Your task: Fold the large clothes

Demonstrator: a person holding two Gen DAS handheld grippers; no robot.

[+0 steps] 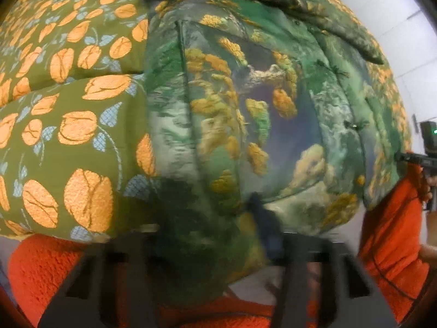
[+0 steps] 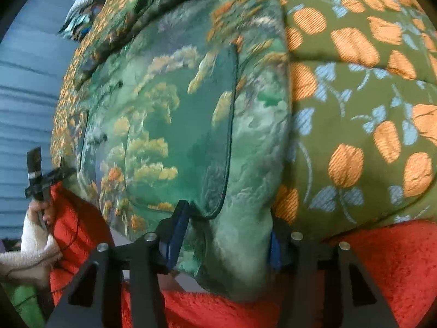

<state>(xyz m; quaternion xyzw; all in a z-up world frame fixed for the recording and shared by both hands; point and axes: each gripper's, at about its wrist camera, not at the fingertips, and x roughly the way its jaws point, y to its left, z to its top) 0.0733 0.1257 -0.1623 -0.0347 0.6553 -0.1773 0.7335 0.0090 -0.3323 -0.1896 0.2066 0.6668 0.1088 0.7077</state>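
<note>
A padded green jacket [image 1: 245, 104] with a yellow tree-and-cloud print lies spread on a flowered bedspread. It also fills the right wrist view [image 2: 177, 114]. My left gripper [image 1: 213, 235] is shut on the jacket's near hem; the fabric bulges between its fingers and hides the left one. My right gripper [image 2: 224, 232] is shut on the hem at the other corner, with blue fingers [image 2: 174, 235] on either side of a thick fold. Each gripper shows at the edge of the other's view, the right one [image 1: 427, 150] and the left one [image 2: 41, 175].
The olive bedspread [image 1: 68, 109] with orange tulips lies under the jacket [image 2: 368, 95]. An orange fleece blanket [image 2: 382, 259] covers the near edge [image 1: 38, 268]. A white wall [image 1: 396, 27] stands behind, and a heap of cloth [image 2: 82, 13] lies at the far left.
</note>
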